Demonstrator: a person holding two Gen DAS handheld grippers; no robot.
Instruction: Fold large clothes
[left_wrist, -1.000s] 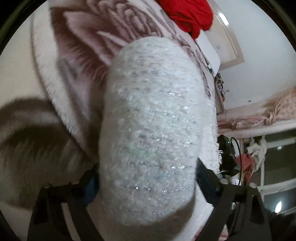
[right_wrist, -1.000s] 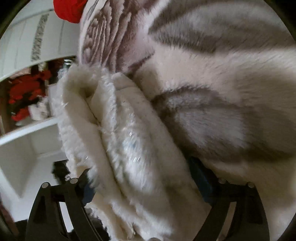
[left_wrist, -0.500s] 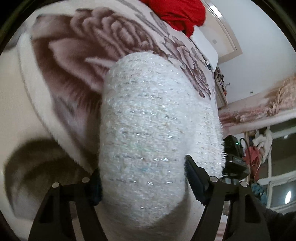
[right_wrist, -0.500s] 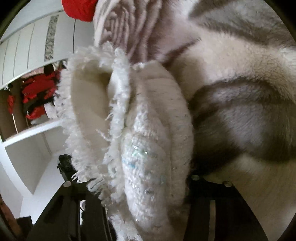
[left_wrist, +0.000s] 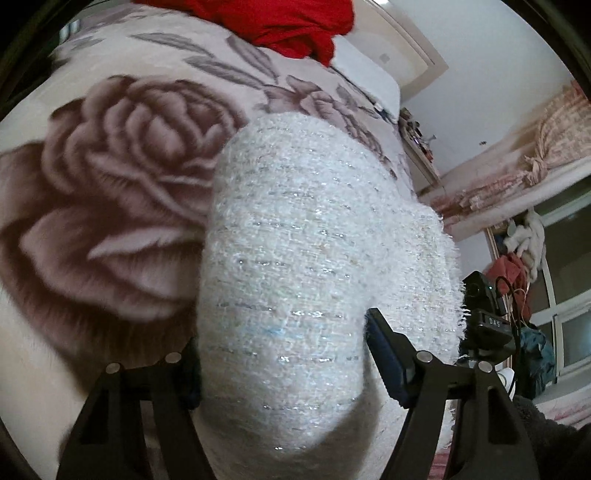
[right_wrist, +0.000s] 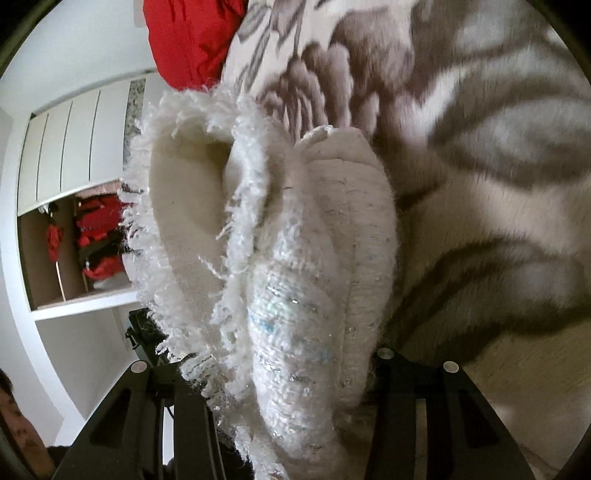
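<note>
Both grippers are on the white fluffy garment here, over a bed spread with a rose-patterned blanket. The left gripper has a thick bunched fold of the sparkly knit wedged between its jaws, both pads pressing into the fabric, clenched on it. The right gripper grips another bunch of the same garment, fringed edge spilling to the left, its jaws clamped tight on the wad. A red cloth lies at the far end of the blanket, well apart from the garment.
</note>
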